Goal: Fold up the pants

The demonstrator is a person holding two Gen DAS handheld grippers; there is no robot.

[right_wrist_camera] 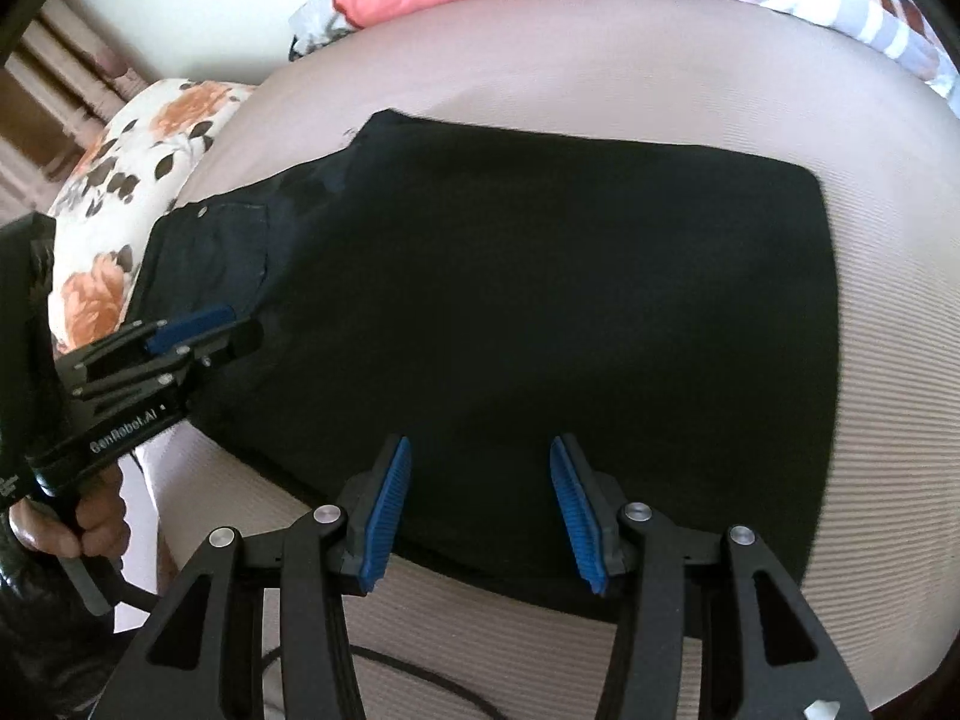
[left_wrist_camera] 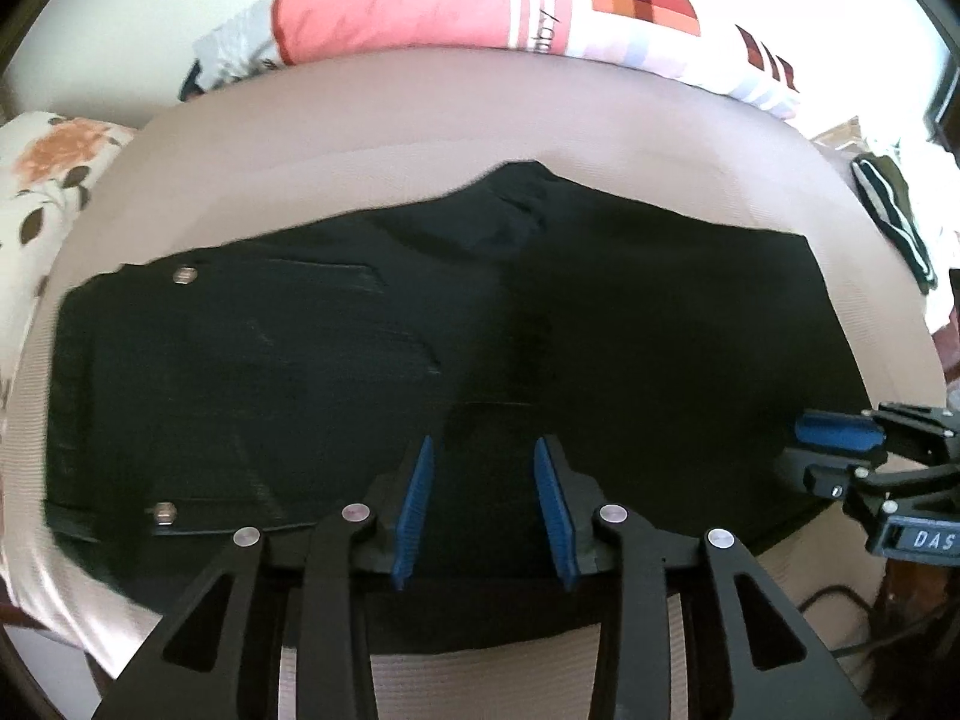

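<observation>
The black pants (left_wrist_camera: 420,360) lay flat on the beige bed (left_wrist_camera: 360,138), already doubled into a broad rectangle, with the waistband and its rivets toward the left end and a folded edge at the right. The left claw (left_wrist_camera: 485,504) hovered over the near hem with its blue pads (left_wrist_camera: 414,516) spread, holding nothing. The right claw (right_wrist_camera: 480,510) stood likewise spread over the near edge toward the right end, empty as well.

The step in hand looked like taking up the near edge for another fold. To do it well, each claw should probably come down so one pad slides under all the layers at the edge, then close firmly so no layer slips out. Both should likely lift together and carry the edge evenly, keeping the cloth taut between them so the crease runs straight. The thick waistband end might need a deeper bite.
</observation>
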